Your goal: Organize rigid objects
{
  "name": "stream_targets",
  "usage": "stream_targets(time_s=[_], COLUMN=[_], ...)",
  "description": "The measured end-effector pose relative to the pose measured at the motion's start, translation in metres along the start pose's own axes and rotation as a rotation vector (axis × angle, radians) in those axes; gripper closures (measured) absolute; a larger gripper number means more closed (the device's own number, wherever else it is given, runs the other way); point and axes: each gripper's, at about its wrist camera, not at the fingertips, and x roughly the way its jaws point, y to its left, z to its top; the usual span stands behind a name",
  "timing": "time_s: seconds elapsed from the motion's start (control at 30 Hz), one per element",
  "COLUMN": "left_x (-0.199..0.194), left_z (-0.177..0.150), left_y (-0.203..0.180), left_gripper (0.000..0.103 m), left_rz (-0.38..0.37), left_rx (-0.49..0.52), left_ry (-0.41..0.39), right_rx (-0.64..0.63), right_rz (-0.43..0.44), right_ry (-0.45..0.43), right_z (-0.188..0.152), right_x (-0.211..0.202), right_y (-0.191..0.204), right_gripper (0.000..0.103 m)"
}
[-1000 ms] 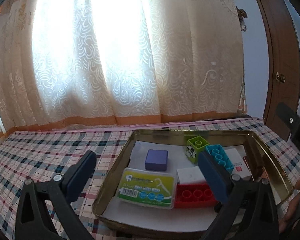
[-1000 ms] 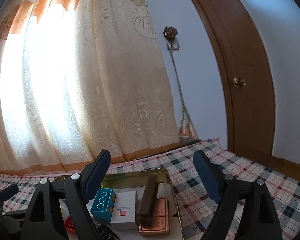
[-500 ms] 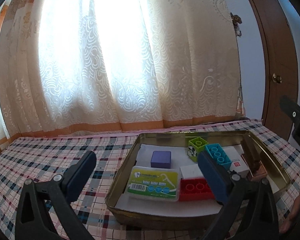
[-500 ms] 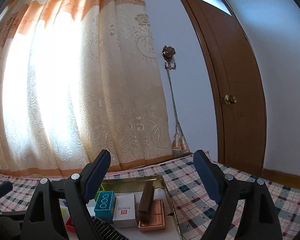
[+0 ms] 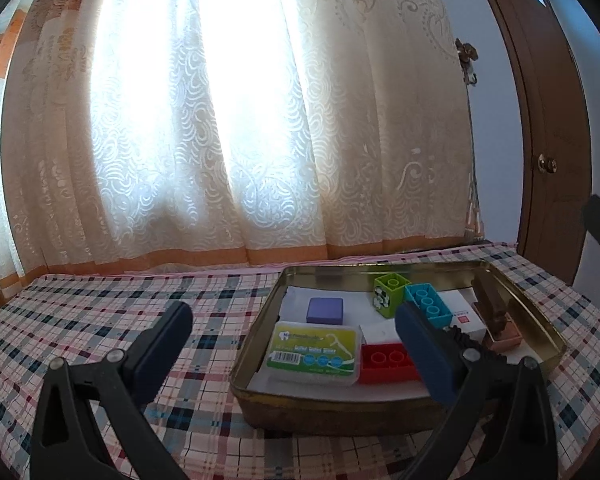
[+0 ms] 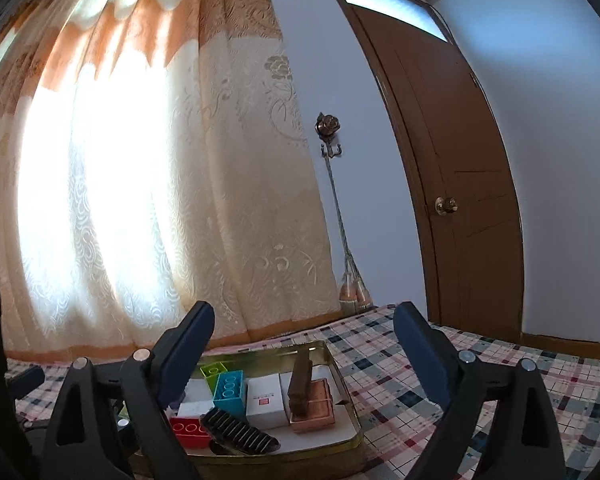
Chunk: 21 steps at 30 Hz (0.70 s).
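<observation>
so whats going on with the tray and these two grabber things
A person holds a gripper in each hand over a plaid-covered table. The left gripper is open and empty; the right gripper holds nothing, its jaws opening. The gold tray already holds toy bricks, a floss pick box, a purple block and small boxes.

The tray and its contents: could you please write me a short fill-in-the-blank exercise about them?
1. The tray rests on a ____ tablecloth.
2. The block beside the floss box is ____.
3. The small cube behind the floss box is ____.
4. Between the jaws of the right gripper there is ____.

Missing words: plaid; red; purple; nothing
</observation>
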Motion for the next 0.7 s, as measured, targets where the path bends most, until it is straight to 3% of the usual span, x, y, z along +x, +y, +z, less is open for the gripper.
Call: stream_targets(time_s=[0.37, 0.7], left_x=[-0.009, -0.009], left_z=[-0.002, -0.003], left_y=[0.011, 0.006], left_gripper=[0.0, 0.0], left_rz=[0.018, 0.015], left_rx=[-0.039, -0.013], left_ry=[-0.018, -0.008], right_rx=[-0.047, -0.099], right_rz=[0.017, 0.022], right_ry=[-0.008, -0.05], right_z=[0.0, 0.0], right_x=[-0.002, -0.011], right_y=[0.012, 0.023], right_gripper=[0.007, 0.006])
